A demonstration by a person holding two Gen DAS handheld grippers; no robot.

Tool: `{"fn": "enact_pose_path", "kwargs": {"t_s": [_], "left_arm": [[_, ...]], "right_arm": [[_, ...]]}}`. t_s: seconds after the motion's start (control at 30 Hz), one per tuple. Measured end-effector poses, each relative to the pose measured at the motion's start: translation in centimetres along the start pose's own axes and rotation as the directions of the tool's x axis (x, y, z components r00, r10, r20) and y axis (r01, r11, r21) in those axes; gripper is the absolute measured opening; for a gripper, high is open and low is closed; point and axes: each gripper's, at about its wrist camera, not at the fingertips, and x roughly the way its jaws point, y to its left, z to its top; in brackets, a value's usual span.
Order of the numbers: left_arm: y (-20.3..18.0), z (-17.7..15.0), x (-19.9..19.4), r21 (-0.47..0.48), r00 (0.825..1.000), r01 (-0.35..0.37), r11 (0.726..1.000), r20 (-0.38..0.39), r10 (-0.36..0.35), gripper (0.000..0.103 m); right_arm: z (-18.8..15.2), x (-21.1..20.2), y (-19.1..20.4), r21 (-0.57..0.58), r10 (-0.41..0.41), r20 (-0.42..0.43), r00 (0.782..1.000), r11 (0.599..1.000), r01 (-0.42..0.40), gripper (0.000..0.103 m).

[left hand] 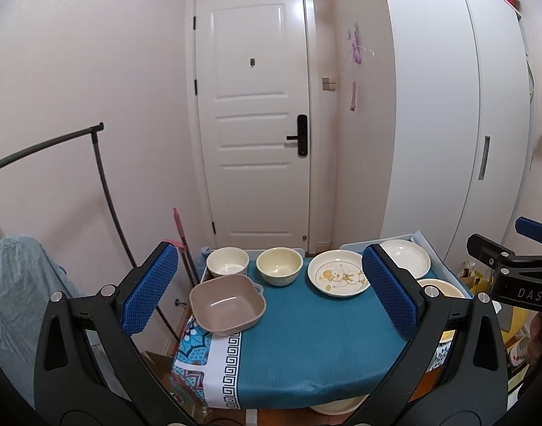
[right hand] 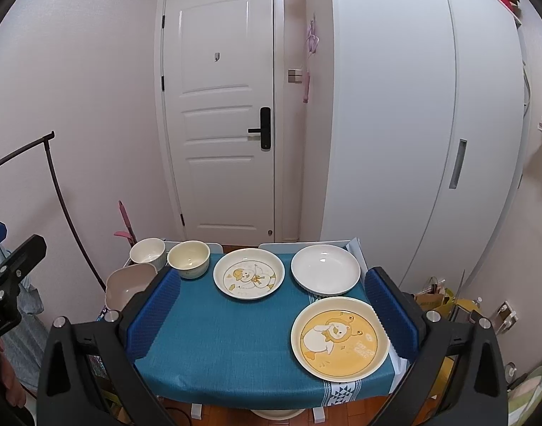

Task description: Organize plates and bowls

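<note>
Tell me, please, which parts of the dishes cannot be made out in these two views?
- Yellow duck plate: left wrist view, mostly behind the left hand-held gripper finger.
- Square pink bowl: right wrist view, near corner behind the right hand-held gripper finger.
- Plain white plate: left wrist view, near edge covered.

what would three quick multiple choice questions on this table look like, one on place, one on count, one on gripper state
1. Where is the yellow duck plate?
A. near right corner of the table
B. far left corner
C. inside a bowl

2. How many round bowls stand at the far left edge?
A. one
B. two
C. four

3. How do both grippers stand?
A. open, holding nothing
B. shut on a plate
C. shut on a bowl

Answers:
1 A, it lies nearest the right gripper.
2 B, a white bowl and a cream bowl.
3 A, left gripper and right both show spread pads with nothing between.
</note>
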Motion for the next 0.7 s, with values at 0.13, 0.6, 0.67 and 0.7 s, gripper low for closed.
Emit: {"fn": "enact_pose_path", "kwargs": {"t_s": [0.13,0.6,0.67,0.7], "left_arm": [[0.13,-0.07,0.10,0.001,1.000,0.002,1.000,0.000,-0.002,0.103],[0.00,0.14,0.13,-0.001,1.000,-0.001,1.000,0.001,0.001,0.103],[0.06,0.21,0.14,-0.003,1.000,0.000,1.000,0.003,0.000,0.103],[0.07,0.32,0.19,-0.006,1.000,0.000,1.000,0.005,0.000,0.103]], "right_arm": [[-0.12,0.03,-0.05,0.002,0.002,-0.001,1.000,1.000,-0.002,0.103],[-0.25,0.24,-0.23,0.006,-0.002,-0.004,1.000,1.000,0.002,0.103],[-0.25,0.29,-0.25,0.005,-0.002,-0.004,1.000,1.000,0.002,0.103],[-0.23,0.28,-0.25,0.005,-0.001,-0.005,1.000,1.000,0.001,0.103]]}}
